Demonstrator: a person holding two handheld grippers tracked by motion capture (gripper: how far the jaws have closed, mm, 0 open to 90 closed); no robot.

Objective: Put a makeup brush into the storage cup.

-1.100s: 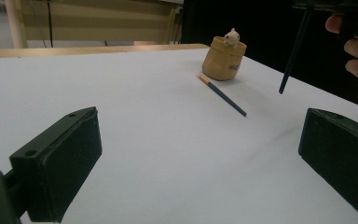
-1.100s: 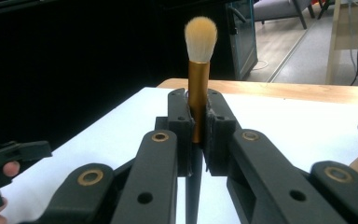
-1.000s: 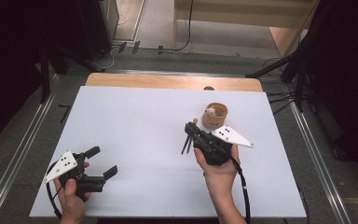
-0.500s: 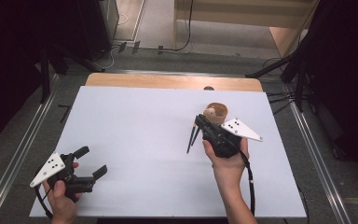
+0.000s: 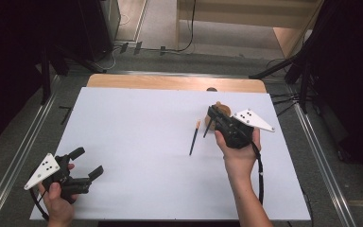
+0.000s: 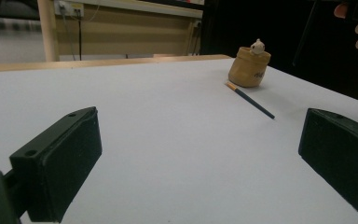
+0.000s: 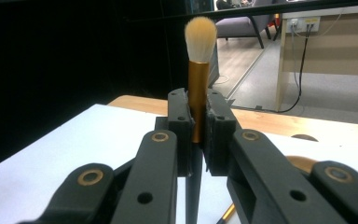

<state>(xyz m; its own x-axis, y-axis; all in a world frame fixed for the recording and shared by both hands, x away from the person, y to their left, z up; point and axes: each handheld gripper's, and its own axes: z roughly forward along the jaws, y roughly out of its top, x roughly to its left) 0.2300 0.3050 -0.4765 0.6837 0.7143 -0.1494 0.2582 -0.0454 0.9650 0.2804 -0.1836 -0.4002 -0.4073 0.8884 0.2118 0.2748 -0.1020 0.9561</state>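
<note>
the right hand-held gripper point(image 7: 196, 135) is clamped on a brush point(image 7: 199, 65) — gold ferrule between the jaws, pale bristles up — raised over the counter point(image 5: 137, 142) just beside a tan pot point(image 6: 249, 66). a dark pencil point(image 5: 194, 138) lies flat on the counter near the pot. the left hand-held gripper point(image 5: 86, 162) rests at the near left corner — jaws wide apart, holding nothing.
</note>
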